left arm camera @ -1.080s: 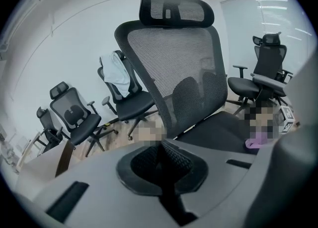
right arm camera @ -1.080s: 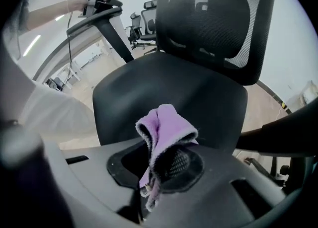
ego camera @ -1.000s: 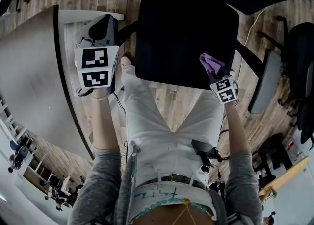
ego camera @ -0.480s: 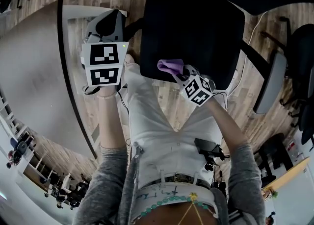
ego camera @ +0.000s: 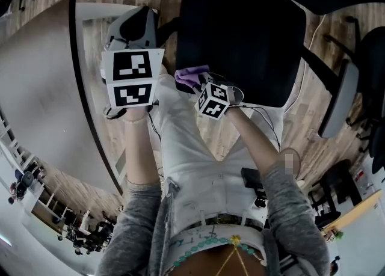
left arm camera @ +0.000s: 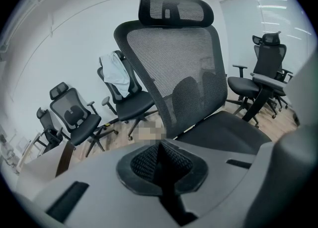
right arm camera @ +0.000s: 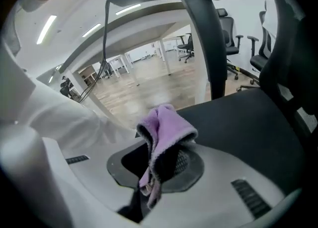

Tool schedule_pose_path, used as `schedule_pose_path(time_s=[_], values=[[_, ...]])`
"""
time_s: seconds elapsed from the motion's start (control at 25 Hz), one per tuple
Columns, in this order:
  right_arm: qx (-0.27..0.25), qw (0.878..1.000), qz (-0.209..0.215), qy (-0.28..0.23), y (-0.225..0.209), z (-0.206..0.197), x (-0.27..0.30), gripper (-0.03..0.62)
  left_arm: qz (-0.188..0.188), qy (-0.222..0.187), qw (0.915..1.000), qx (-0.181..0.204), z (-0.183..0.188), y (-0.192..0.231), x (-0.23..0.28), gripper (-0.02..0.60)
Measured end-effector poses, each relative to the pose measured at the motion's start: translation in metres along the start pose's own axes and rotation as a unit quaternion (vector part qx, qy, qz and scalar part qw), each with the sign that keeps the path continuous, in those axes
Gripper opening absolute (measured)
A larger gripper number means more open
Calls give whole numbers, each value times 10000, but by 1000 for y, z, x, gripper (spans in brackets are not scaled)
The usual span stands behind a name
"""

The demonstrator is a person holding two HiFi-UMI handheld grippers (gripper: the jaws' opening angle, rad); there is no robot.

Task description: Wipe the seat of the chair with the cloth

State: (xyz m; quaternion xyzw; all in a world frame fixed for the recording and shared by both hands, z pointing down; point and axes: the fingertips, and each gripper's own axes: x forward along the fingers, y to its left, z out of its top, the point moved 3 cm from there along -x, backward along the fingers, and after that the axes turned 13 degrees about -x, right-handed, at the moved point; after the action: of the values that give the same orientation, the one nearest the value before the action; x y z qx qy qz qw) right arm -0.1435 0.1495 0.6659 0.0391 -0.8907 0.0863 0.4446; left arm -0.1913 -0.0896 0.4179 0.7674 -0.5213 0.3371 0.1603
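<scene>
- The right tool (right arm camera: 158, 170) is clenched on the purple cloth (right arm camera: 164, 125); the cloth folds upward out of its jaws.
- In the head view the cloth sits at the near left edge of the black chair seat (ego camera: 240, 34); the seat fills the space beyond the tool.
- The left tool (left arm camera: 161, 165) is clenched on nothing; it is held beside the chair, above the pale desk (ego camera: 42, 88), facing the mesh backrest (left arm camera: 174, 63).
</scene>
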Motion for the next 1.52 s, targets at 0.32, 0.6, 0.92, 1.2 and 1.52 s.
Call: schedule_pose_path(time_s=[0.32,0.6,0.92,1.2,1.52], values=[[79,9998,29,169,4,-9,13,48,22,-5,10000,35,0,0,-1,2],[69,9994,175,274,7,-30,7,48,32,3,10000,50,-2,0,0,2],[35,9992,160,360,8,-50,-1,48,67,6,9999,97,-1,0,1,2],[-246,9978,94,607,13,-64,-9,48,68,0,9999,124,1,-1,0,3],[-28,9973,100,721,14,-84,-19,48,-3,11,10000,59,0,0,1,2]])
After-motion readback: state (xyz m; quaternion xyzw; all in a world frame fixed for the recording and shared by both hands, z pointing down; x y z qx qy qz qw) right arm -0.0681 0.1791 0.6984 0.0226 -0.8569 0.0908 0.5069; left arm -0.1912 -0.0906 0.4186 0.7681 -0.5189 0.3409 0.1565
